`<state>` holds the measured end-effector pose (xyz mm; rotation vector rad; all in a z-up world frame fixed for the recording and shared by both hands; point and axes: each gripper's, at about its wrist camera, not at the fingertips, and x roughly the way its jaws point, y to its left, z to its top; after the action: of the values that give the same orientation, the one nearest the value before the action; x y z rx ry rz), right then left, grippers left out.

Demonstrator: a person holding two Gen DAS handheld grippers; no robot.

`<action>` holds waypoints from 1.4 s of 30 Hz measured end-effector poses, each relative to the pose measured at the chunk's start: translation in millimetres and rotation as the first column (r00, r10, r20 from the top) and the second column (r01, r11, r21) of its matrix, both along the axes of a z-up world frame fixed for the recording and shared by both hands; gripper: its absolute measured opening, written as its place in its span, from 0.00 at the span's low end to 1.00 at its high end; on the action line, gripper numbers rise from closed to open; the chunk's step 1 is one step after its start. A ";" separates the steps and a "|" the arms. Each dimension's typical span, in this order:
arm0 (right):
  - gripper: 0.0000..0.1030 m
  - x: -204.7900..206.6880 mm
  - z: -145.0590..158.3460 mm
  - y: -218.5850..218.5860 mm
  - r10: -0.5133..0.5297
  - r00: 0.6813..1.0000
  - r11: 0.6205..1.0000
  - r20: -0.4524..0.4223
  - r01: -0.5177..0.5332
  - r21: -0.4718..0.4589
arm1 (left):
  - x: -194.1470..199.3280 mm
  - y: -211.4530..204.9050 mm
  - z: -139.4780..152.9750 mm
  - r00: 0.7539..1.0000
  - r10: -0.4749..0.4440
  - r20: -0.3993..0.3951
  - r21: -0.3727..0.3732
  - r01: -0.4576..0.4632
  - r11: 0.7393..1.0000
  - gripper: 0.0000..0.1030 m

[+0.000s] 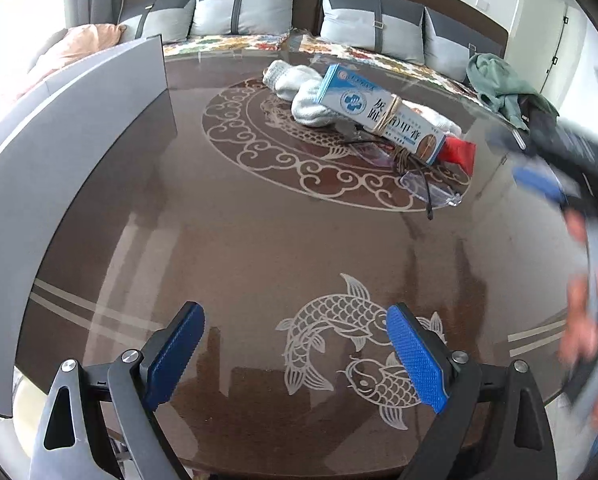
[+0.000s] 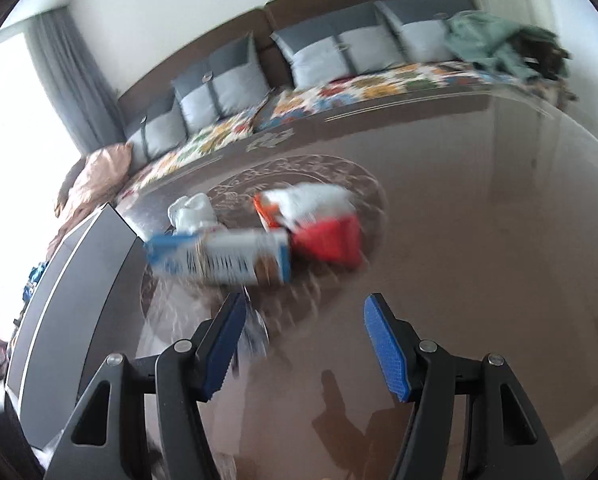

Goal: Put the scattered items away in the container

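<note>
A pile lies at the middle of the brown glass table (image 1: 259, 240): white socks (image 1: 299, 88), a blue-and-white box (image 1: 379, 114) tied with twine on top of them, a red packet (image 1: 461, 154) and clear glasses (image 1: 431, 186). My left gripper (image 1: 295, 312) hangs open and empty over the fish pattern, well short of the pile. The right wrist view is blurred. There my right gripper (image 2: 305, 304) is open and empty, just short of the box (image 2: 223, 260) and the red packet (image 2: 327, 240). The glasses (image 2: 255, 332) smear beside its left finger.
A grey container (image 1: 71, 140) stands at the table's left side, its wall (image 2: 79, 280) also at the left in the right wrist view. A person's hand (image 1: 587, 320) is blurred at the right edge. Behind the table are a cushioned sofa (image 1: 243, 12) and a green cloth (image 1: 499, 80).
</note>
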<state>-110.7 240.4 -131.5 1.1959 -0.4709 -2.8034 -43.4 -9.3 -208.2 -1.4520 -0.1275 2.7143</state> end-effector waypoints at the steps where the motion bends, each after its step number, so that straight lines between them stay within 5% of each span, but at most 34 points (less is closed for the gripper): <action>1: 0.61 -16.3 0.9 -3.9 0.014 1.000 1.000 0.012 -0.014 0.017 | -0.7 -1.2 -1.5 1.000 0.002 0.006 0.004 -0.002 1.000 0.90; 5: 0.61 -71.8 2.2 -16.7 0.044 0.998 0.997 0.045 -0.047 0.067 | -2.6 -6.6 -6.4 1.000 0.014 0.025 0.019 -0.014 1.000 0.90; 12: 0.61 -111.0 -18.6 -37.1 0.158 0.974 0.987 0.163 -0.159 -0.001 | -5.1 -10.2 -10.9 0.999 0.022 0.040 0.026 -0.023 0.999 0.90; 20: 0.61 -53.9 -19.3 -72.6 0.404 0.881 0.915 0.248 -0.389 -0.108 | -5.2 -13.7 -10.1 0.999 0.033 0.034 0.047 -0.035 0.998 0.90; 25: 0.61 -20.1 -26.9 -66.1 0.434 0.848 0.900 0.304 -0.423 -0.104 | -4.4 -26.3 -9.3 0.996 0.077 0.037 0.078 -0.080 0.994 0.90; 30: 0.61 13.1 -26.0 -44.6 0.370 0.883 0.925 0.289 -0.378 -0.029 | -3.5 -31.9 -8.3 0.994 0.100 0.037 0.090 -0.103 0.991 0.90; 33: 0.61 37.5 -18.7 -34.8 0.357 0.898 0.934 0.256 -0.343 -0.096 | -3.2 -31.1 -6.8 0.995 0.098 0.031 0.088 -0.101 0.991 0.90; 37: 0.61 74.2 -25.1 -48.0 0.403 0.876 0.907 0.265 -0.343 -0.245 | 2.3 -42.1 3.9 0.987 0.157 -0.020 0.074 -0.155 0.985 0.90; 42: 0.62 89.7 -47.4 -77.5 0.401 0.878 0.907 0.262 -0.341 -0.245 | 4.6 -66.5 7.4 0.967 0.251 -0.035 0.074 -0.248 0.966 0.90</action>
<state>-20.9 162.8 -178.9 1.5005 -0.4553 -2.2052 -38.8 -75.8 -200.9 -1.4458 -0.4261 2.9006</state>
